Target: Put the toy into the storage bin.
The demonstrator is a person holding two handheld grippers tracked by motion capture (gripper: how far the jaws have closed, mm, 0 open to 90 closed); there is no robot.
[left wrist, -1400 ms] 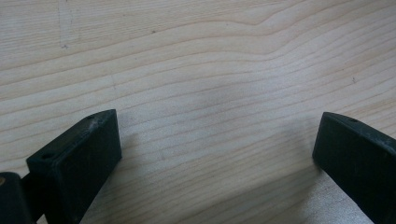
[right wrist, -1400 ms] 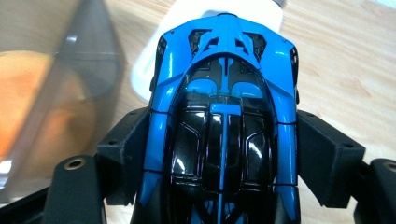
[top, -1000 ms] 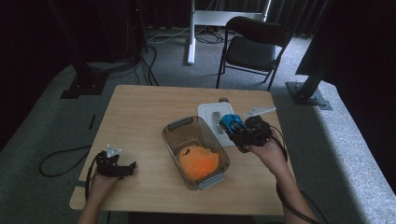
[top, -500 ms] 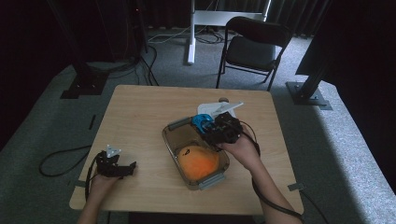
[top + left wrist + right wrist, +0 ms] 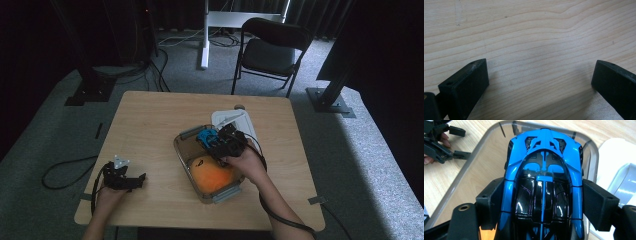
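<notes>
- Carrying car (image 5: 543, 182) clamped in right gripper (image 5: 220, 145); it has moved from beside lid (image 5: 231, 120) to over bin (image 5: 186, 136), ready to drop
- left gripper (image 5: 135, 180) apart, resting on surface (image 5: 150, 120)

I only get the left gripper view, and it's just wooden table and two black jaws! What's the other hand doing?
Observer: The right gripper is clamped on a shiny blue and black toy car.
Operator: Where is the car?
Observer: Over a clear plastic tub with grey clips, near the middle of the light wooden table.
Operator: Anything inside the tub?
Observer: A round orange thing lies in its near end.
Operator: Does the tub have a lid?
Observer: A white lid-like piece lies on the table behind it.
</notes>
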